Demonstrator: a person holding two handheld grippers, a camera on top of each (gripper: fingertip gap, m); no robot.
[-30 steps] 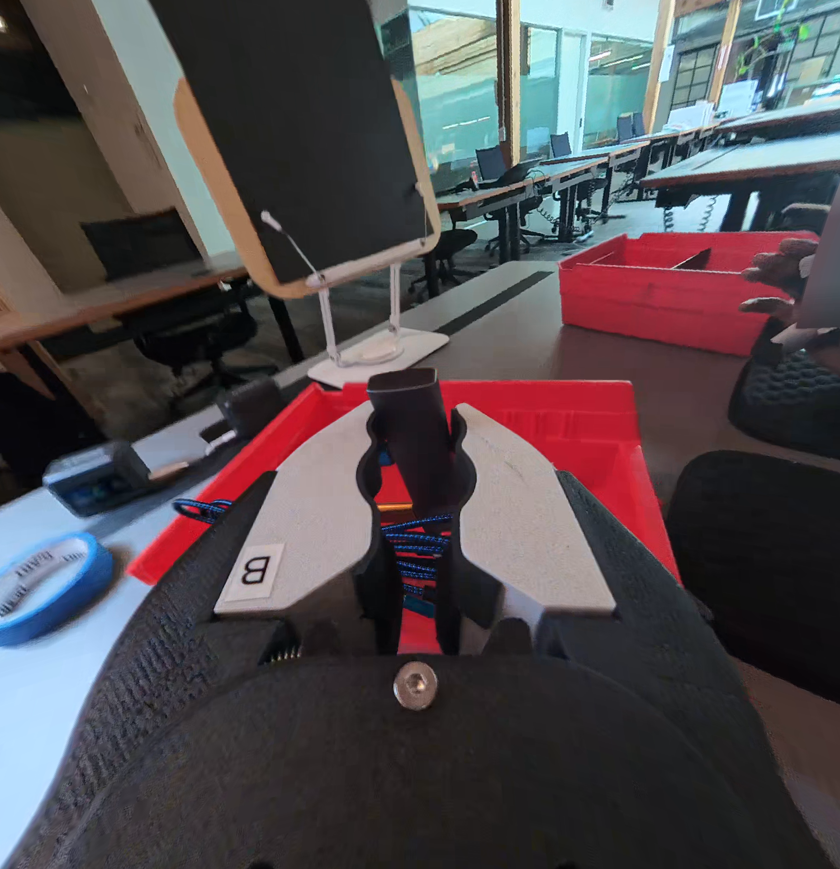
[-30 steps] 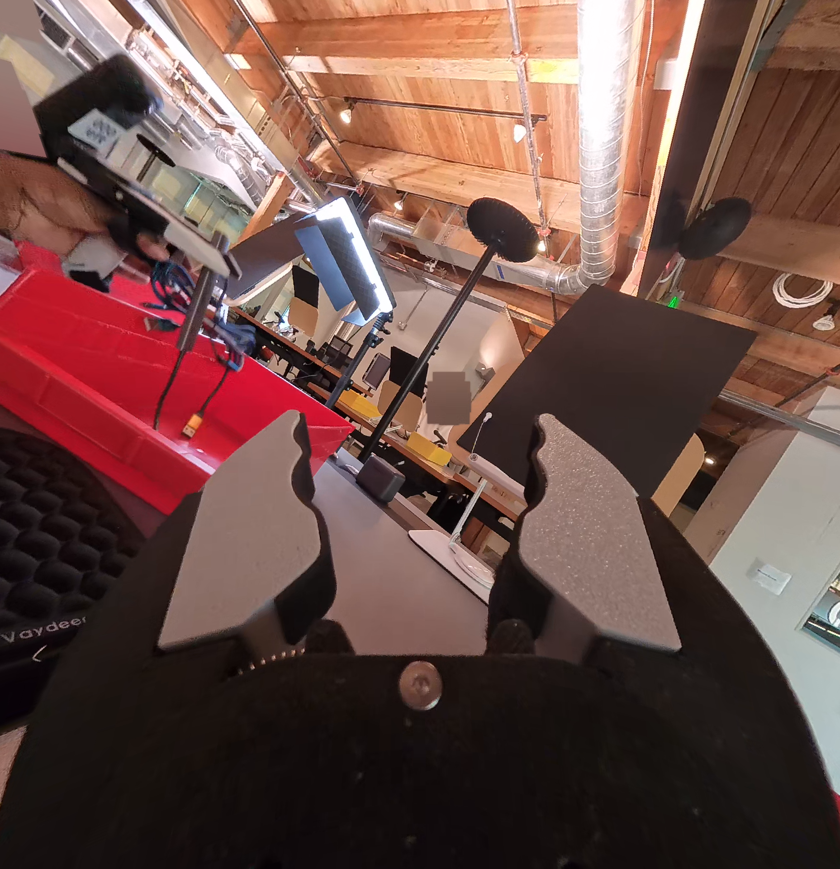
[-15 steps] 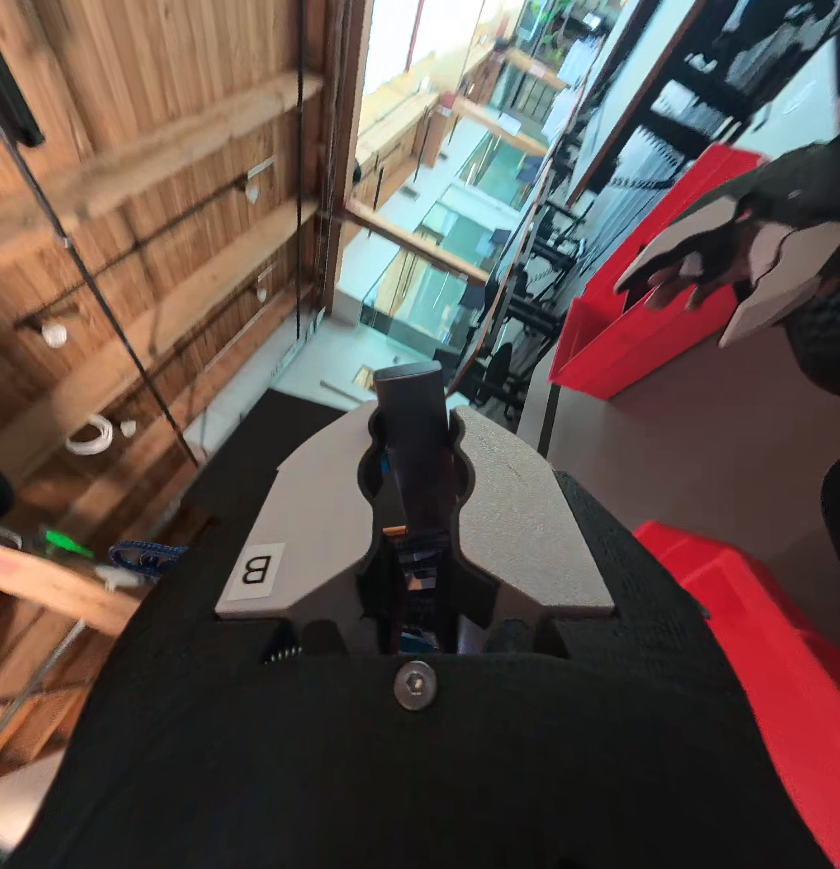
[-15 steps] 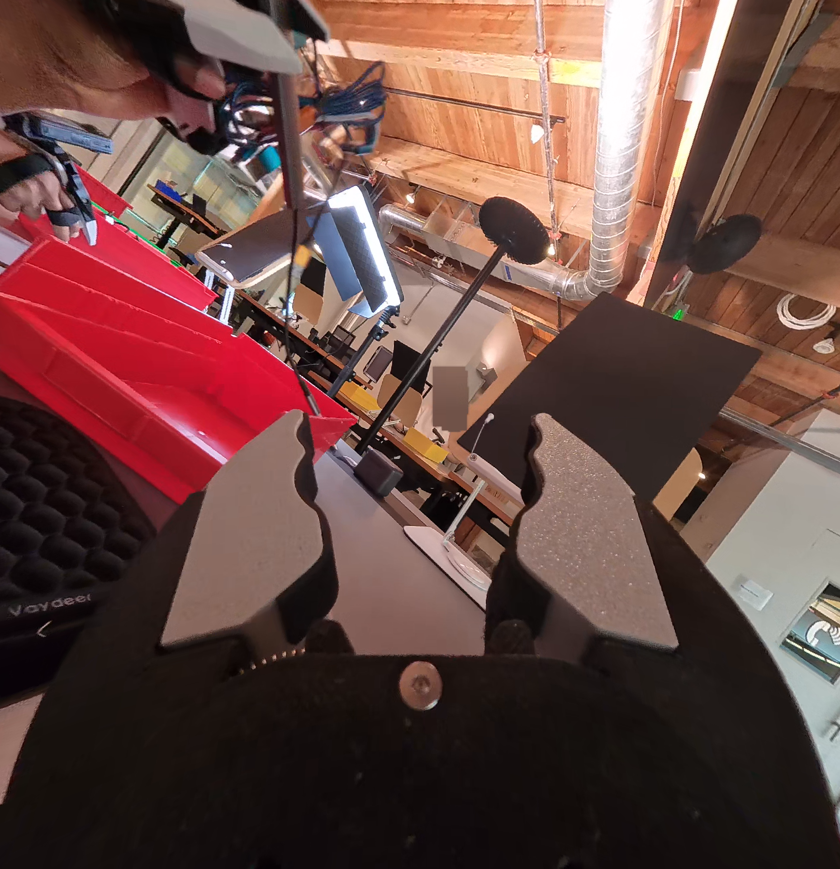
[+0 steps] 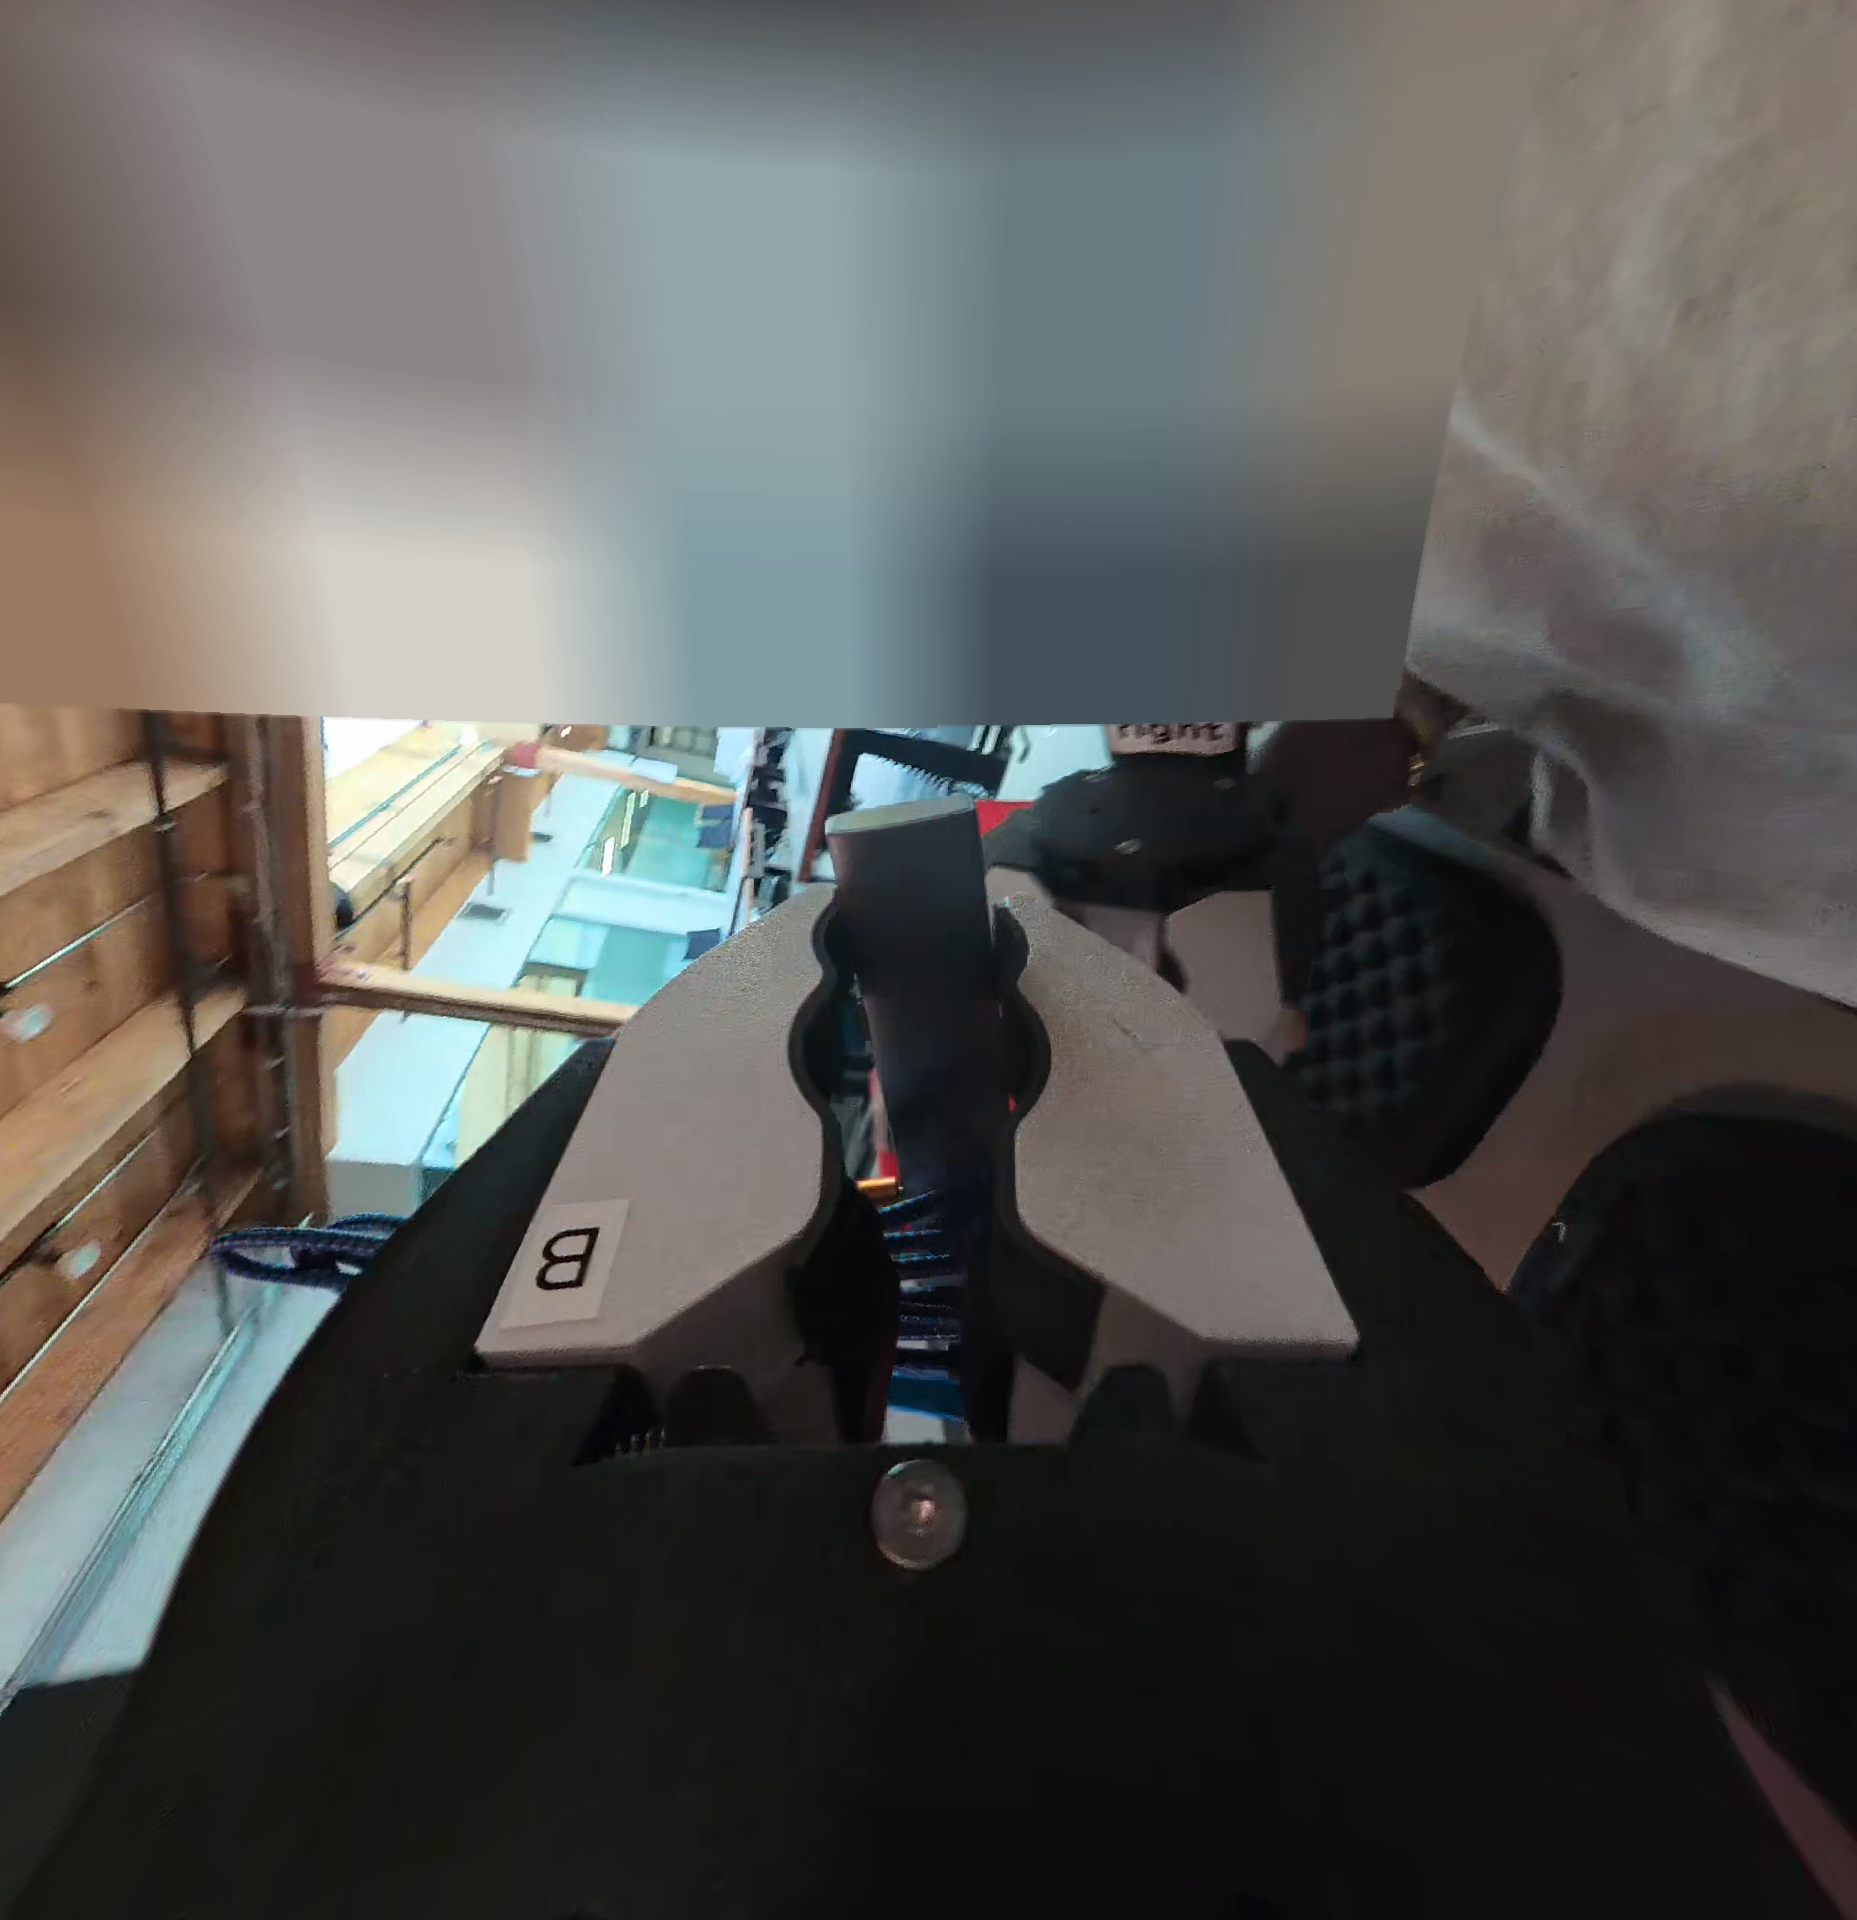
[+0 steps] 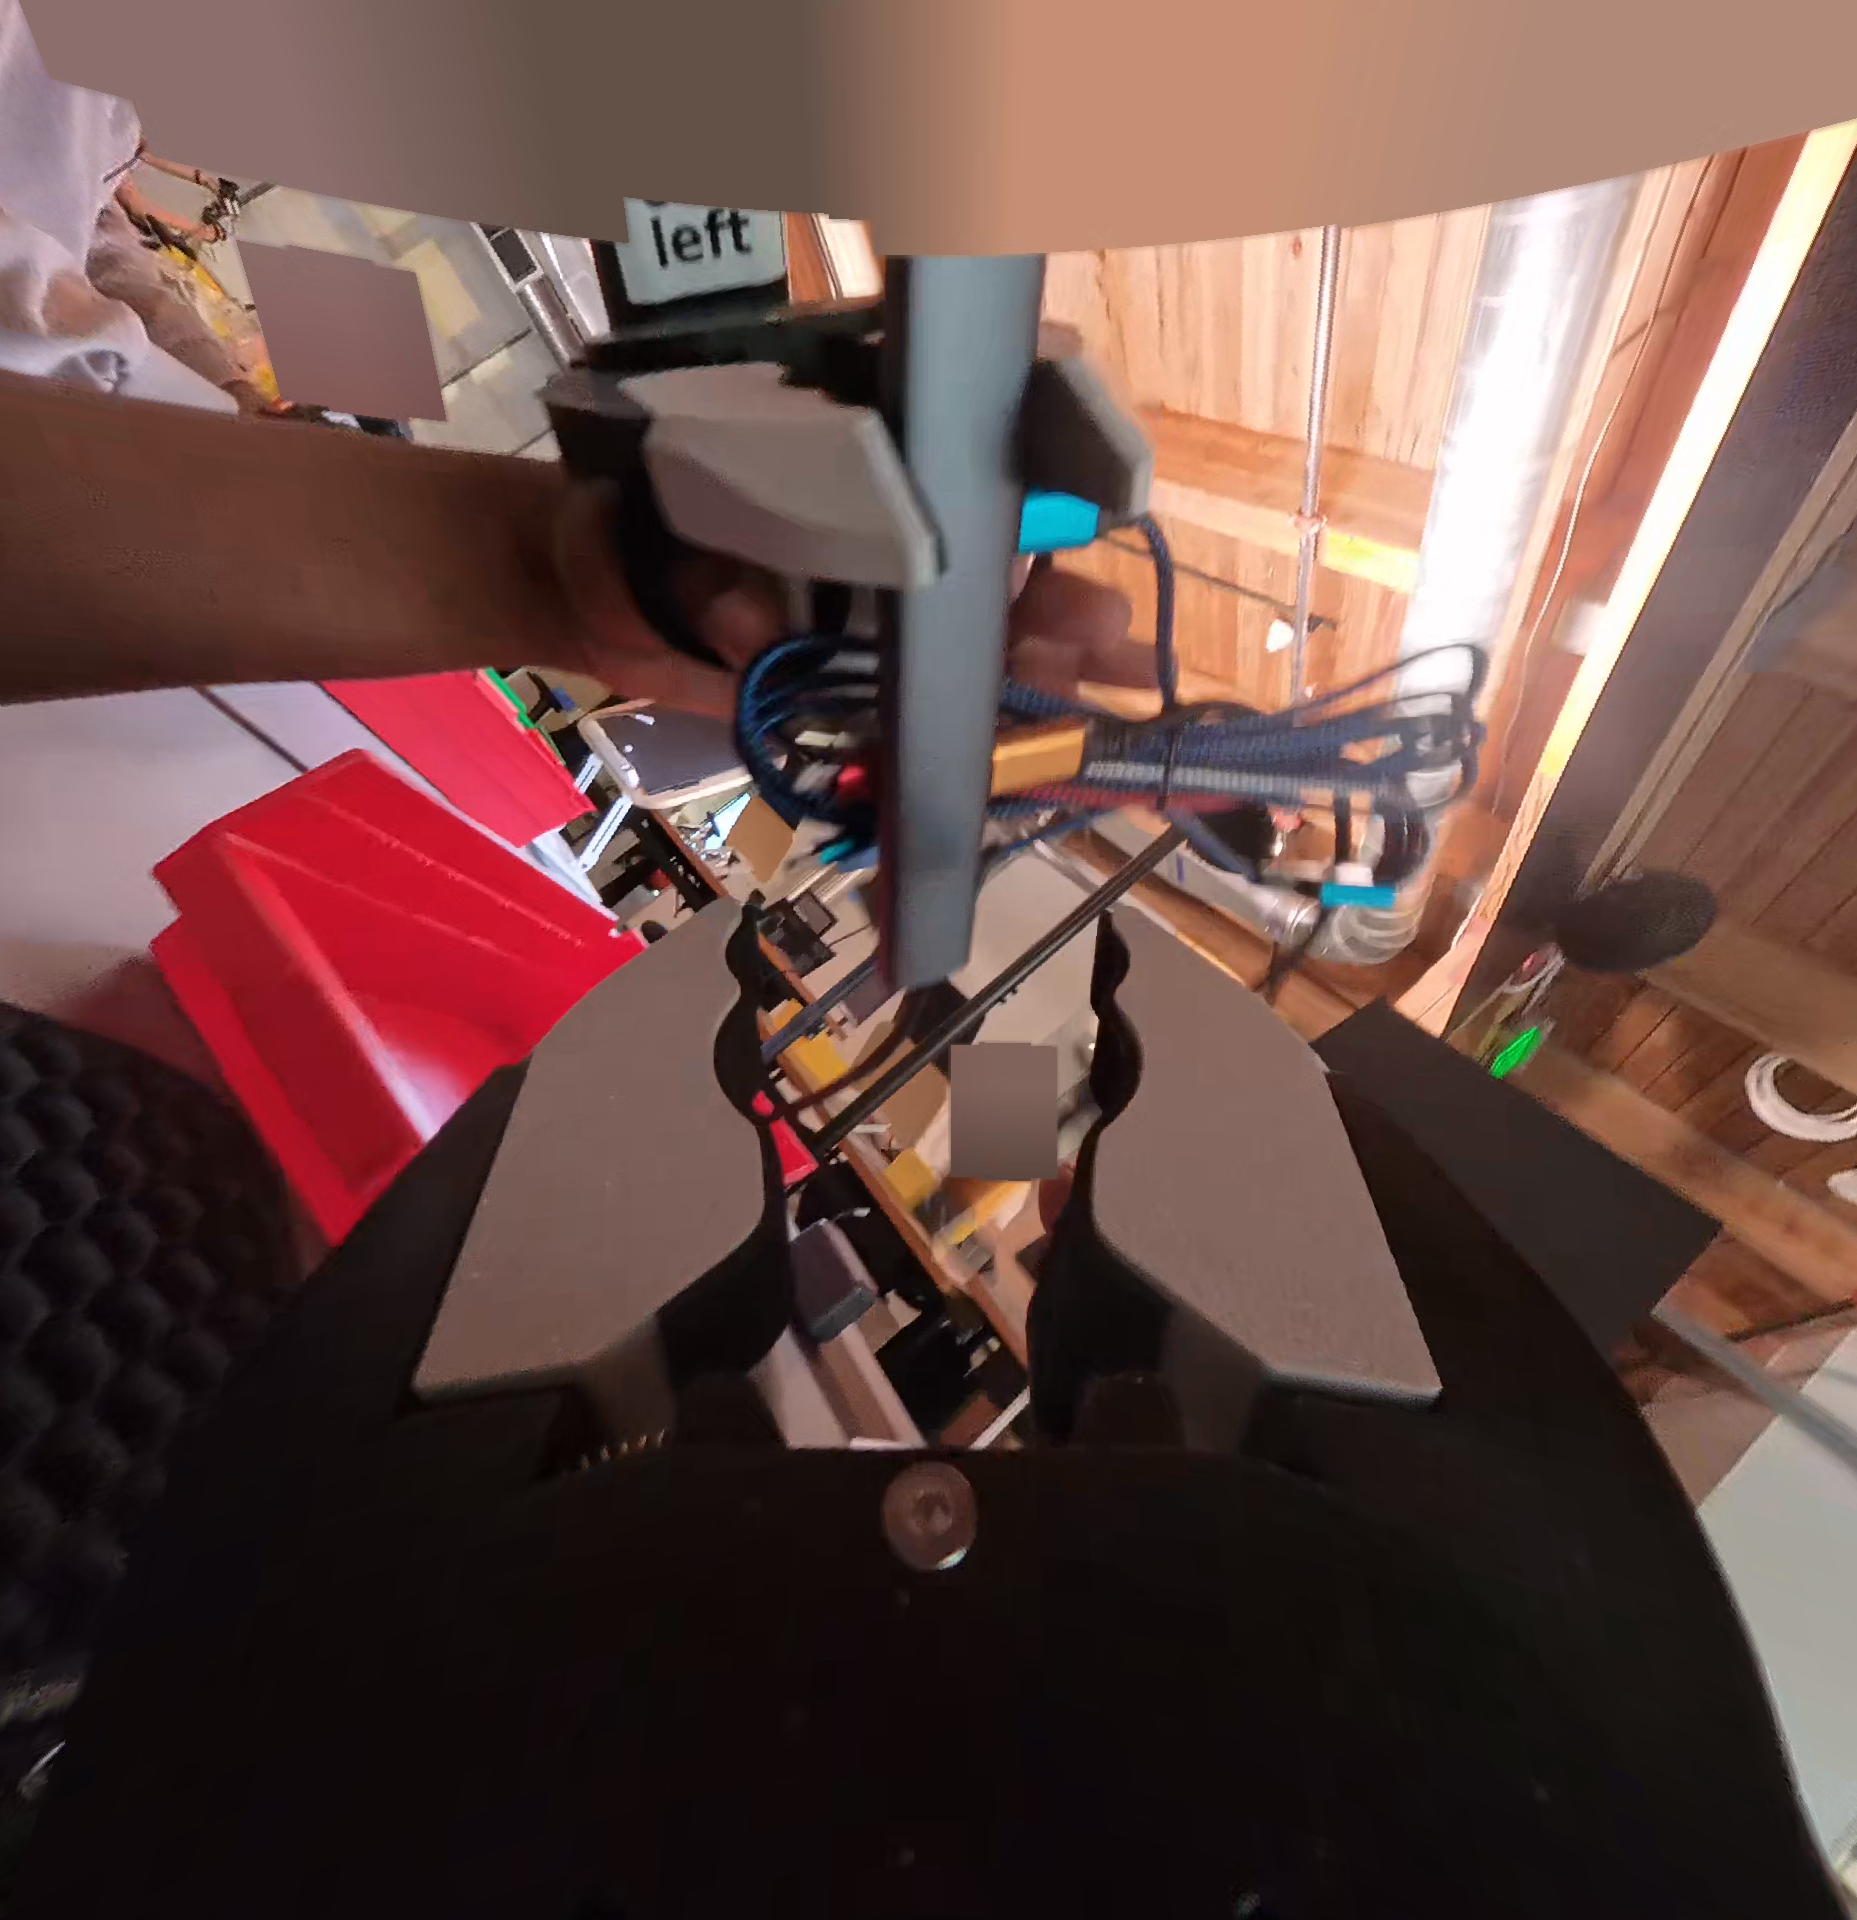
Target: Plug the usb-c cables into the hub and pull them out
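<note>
My left gripper (image 5: 908,920) is shut on a dark grey hub (image 5: 908,935), whose end sticks up past the fingertips. Blue braided cables (image 5: 924,1283) hang behind the jaws. In the right wrist view the hub (image 6: 955,623) is an upright grey slab in the left gripper (image 6: 955,468), raised in the air. A cyan plug (image 6: 1054,520) and a gold plug (image 6: 1038,758) sit in its right side, and a bundle of blue cables (image 6: 1267,758) trails right. My right gripper (image 6: 924,935) is open and empty, its fingertips just below the hub's lower end.
Red bins (image 6: 384,935) stand on the table at the left. A black foam pad (image 6: 72,1195) lies at the near left, with more foam pads (image 5: 1423,997) in the left wrist view. A person's forearm (image 6: 280,540) reaches in from the left. White clothing (image 5: 1682,416) fills the upper right. The gap from one gripper's tips to the other's is roughly 7 centimetres.
My left gripper has lifted the hub with its cables out of the red bin and swung it over in front of my right gripper. The right jaws have narrowed somewhat but stay open.
</note>
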